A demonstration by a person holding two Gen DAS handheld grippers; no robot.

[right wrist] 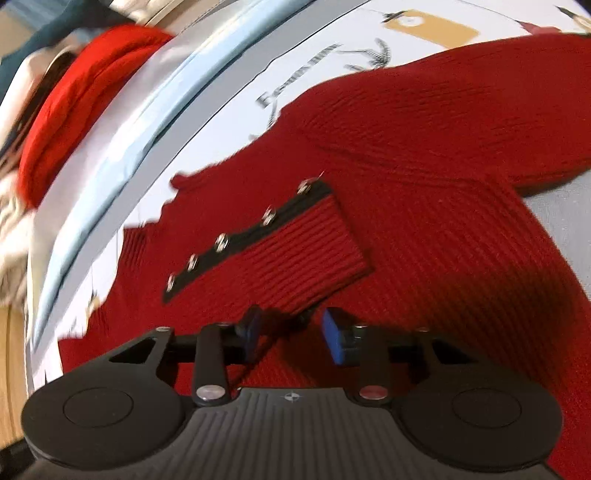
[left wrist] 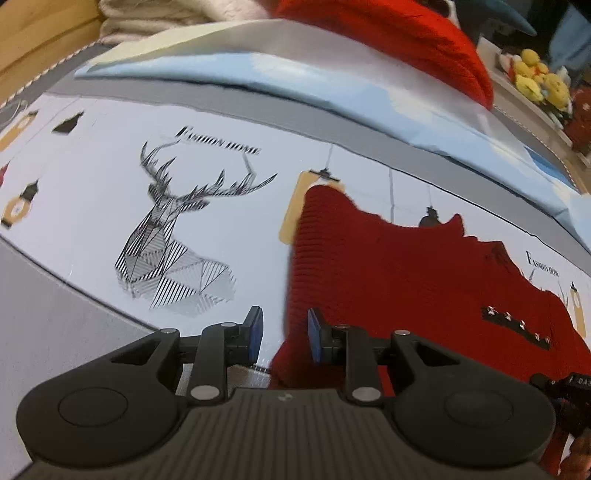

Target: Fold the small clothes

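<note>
A dark red ribbed knit sweater (left wrist: 406, 280) lies spread on a printed bed sheet (left wrist: 92, 155). Its black strip with several silver studs (right wrist: 243, 236) edges a ribbed flap (right wrist: 303, 251). In the left wrist view my left gripper (left wrist: 285, 334) hangs at the sweater's left edge with its blue pads (left wrist: 255, 332) apart; one is over the sheet, the other over the knit. My right gripper (right wrist: 293, 334) is low over the middle of the sweater (right wrist: 424, 184), just below the flap. Its jaws stand apart with flat red knit showing between them, and nothing is pinched.
A light blue folded cover (left wrist: 295, 85) and a bright red garment (left wrist: 399, 44) lie beyond the sweater. Cream fluffy cloth (left wrist: 166, 18) sits by a wooden frame (left wrist: 33, 48) at the back left. Yellow plush toys (left wrist: 535, 77) sit at the far right. The sheet's deer print (left wrist: 173, 229) lies uncovered.
</note>
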